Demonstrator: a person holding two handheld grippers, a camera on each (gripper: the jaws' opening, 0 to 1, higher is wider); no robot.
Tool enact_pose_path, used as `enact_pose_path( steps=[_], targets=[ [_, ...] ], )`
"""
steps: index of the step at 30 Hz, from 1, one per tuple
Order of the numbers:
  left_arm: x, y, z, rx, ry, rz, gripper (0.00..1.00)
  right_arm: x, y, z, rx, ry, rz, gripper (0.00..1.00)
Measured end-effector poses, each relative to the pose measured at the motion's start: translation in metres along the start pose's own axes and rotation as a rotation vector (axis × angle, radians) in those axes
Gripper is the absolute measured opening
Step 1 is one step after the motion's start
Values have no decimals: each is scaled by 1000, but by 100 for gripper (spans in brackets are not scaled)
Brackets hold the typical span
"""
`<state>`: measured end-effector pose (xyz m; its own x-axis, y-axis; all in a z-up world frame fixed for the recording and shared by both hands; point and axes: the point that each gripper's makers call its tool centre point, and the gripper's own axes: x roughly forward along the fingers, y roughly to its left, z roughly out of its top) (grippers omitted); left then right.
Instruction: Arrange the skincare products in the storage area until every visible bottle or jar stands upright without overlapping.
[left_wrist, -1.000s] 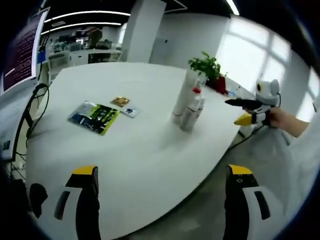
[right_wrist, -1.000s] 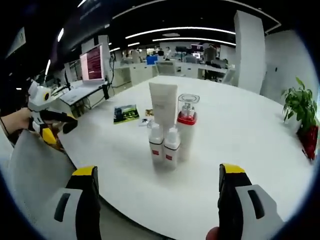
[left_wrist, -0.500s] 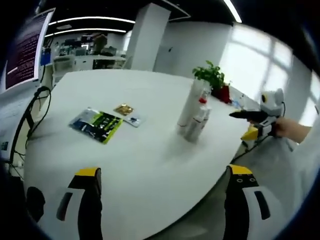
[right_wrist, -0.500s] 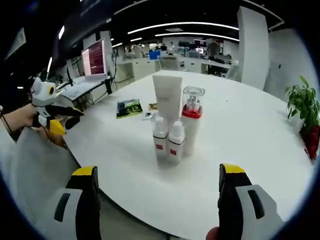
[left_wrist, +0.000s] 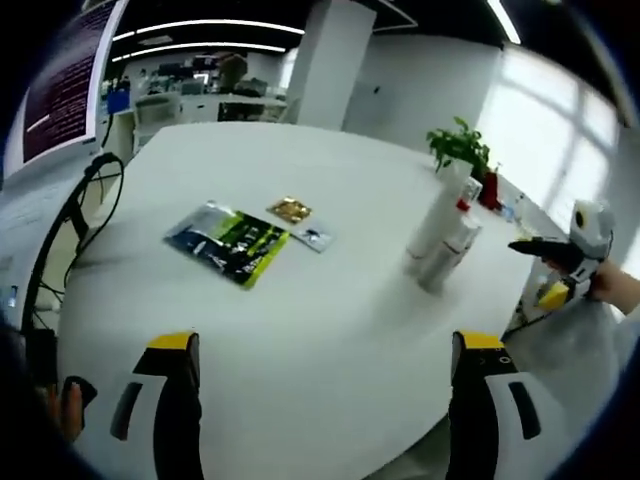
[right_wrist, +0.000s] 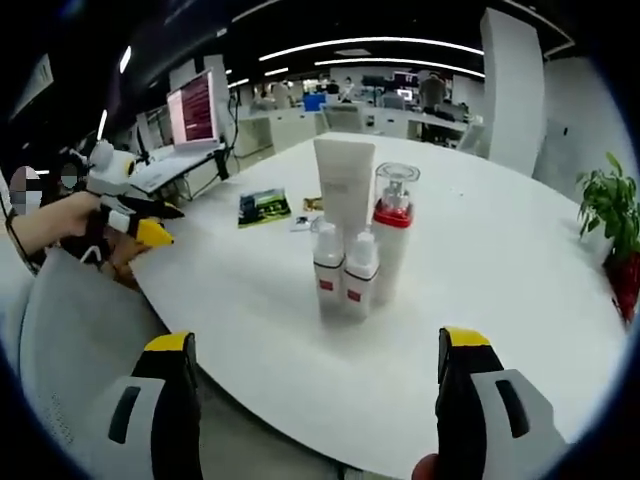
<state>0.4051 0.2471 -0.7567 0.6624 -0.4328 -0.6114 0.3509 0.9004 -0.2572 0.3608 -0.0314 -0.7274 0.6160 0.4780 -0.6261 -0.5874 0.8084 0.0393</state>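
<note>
A tight cluster of skincare products stands upright on the round white table (right_wrist: 500, 300): a tall white tube (right_wrist: 344, 190), a clear-capped pump bottle with a red collar (right_wrist: 392, 240), and two small white bottles with red labels (right_wrist: 328, 270) (right_wrist: 361, 280). In the left gripper view the same cluster (left_wrist: 440, 235) stands far off to the right. My right gripper (right_wrist: 310, 400) is open, short of the cluster, nothing between its jaws. My left gripper (left_wrist: 320, 400) is open over the near table. The left gripper (right_wrist: 135, 215) appears at the left of the right gripper view, and the right gripper (left_wrist: 560, 265) at the right of the left gripper view.
A green-and-black packet (left_wrist: 228, 243), a small gold sachet (left_wrist: 291, 209) and a small card (left_wrist: 313, 236) lie flat mid-table. A potted plant (left_wrist: 460, 150) stands at the far edge. Black cables (left_wrist: 70, 230) hang off the left side. A monitor (right_wrist: 193, 112) and desks stand behind.
The left gripper view has swung left, so the cluster and the right gripper sit farther right in it. The right gripper view has closed in slightly on the bottles. No product has moved.
</note>
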Motion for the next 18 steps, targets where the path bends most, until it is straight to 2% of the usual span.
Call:
enact_pose_path(
  steps=[11, 18],
  targets=[
    [33, 31, 16, -90, 26, 111, 99, 2, -1, -6, 20, 22, 9, 99],
    [57, 49, 29, -146, 49, 212, 99, 5, 3, -10, 32, 41, 29, 99]
  ],
)
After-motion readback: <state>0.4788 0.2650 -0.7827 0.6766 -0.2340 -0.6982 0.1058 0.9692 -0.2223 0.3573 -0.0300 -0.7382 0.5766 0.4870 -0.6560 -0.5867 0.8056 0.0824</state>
